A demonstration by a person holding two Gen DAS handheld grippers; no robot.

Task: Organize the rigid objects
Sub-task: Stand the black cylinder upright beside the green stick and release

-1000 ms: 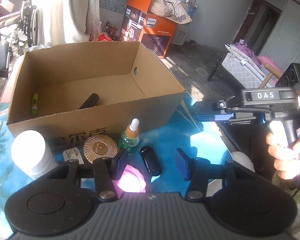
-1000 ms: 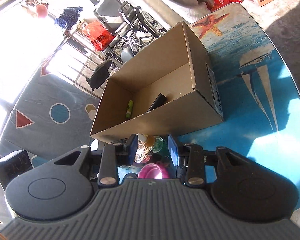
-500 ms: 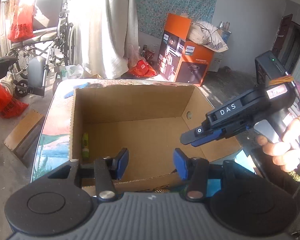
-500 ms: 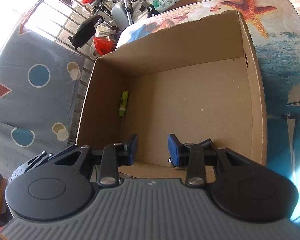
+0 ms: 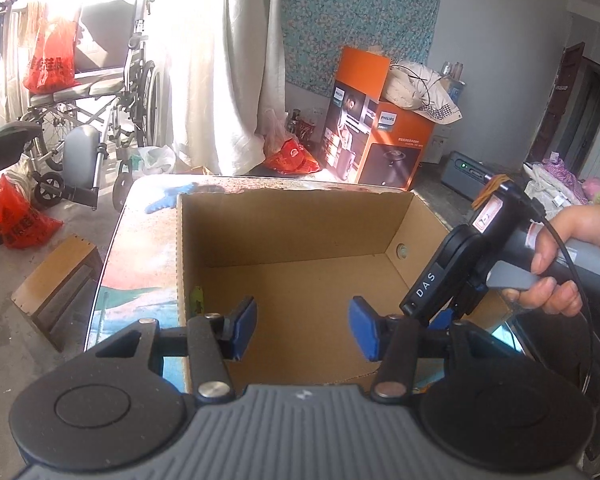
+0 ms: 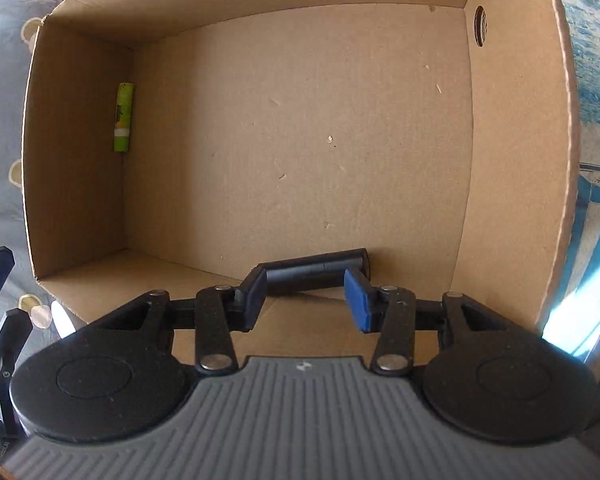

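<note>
An open cardboard box (image 5: 284,220) (image 6: 76,160) stands on the ocean-print table (image 5: 140,256). A green tube (image 6: 123,117) lies on the box floor by the left wall; its tip shows in the left wrist view (image 5: 197,294). A black cylinder (image 6: 316,270) lies on the floor at the near wall. My right gripper (image 6: 306,298) is open inside the box, jaws straddling the black cylinder from above without closing on it. It shows in the left wrist view (image 5: 444,312) dipping over the box's right side. My left gripper (image 5: 302,330) is open and empty above the box's near edge.
A wheelchair (image 5: 96,92), a red bag (image 5: 16,216) and a wooden crate (image 5: 56,284) stand left of the table. An orange Philips carton (image 5: 376,136) and a curtain (image 5: 216,60) are behind it. The table's right side shows in the right wrist view (image 6: 596,80).
Both grippers rose from the items in front of the box to above it. The right gripper then dipped into the box over the black cylinder.
</note>
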